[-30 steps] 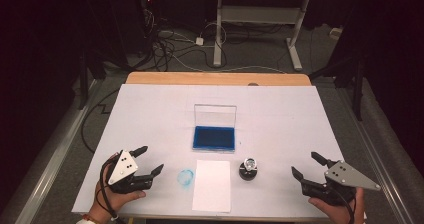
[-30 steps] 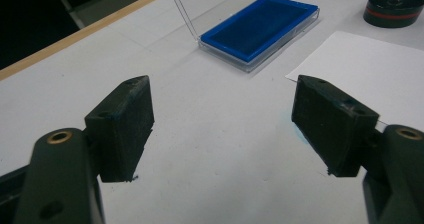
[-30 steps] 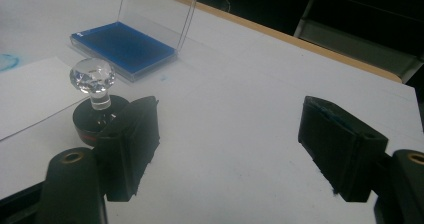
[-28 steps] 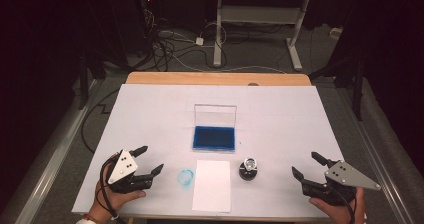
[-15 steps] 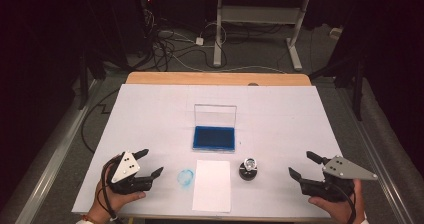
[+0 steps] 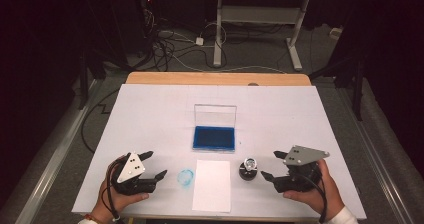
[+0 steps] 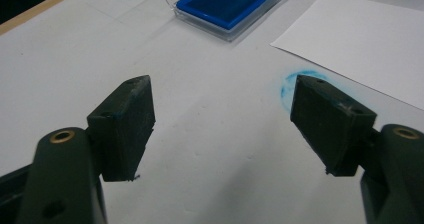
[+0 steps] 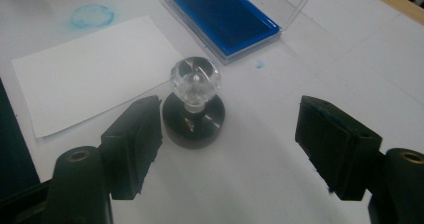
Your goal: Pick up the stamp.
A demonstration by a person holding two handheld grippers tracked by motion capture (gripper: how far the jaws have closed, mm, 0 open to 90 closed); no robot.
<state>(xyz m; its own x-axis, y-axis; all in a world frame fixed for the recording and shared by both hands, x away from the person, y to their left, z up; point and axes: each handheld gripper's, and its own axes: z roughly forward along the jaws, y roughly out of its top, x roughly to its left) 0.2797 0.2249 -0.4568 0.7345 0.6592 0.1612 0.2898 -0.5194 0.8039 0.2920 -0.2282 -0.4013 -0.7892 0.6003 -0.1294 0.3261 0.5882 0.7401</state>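
Right gripper (image 6: 267,165) just beside the stamp (image 6: 249,167), jaws wide apart and empty, having just been closing a little with nothing between them. Stamp upright on the white table (image 6: 150,114), clear faceted knob on a round black base (near the left jaw in the right gripper view), just right of the paper sheet (image 6: 212,185). Open blue ink pad (image 6: 214,137) beyond the sheet, lid raised. Left gripper (image 6: 153,165) at the near left, jaws apart, holding nothing, close to a blue ring smudge (image 6: 186,177).
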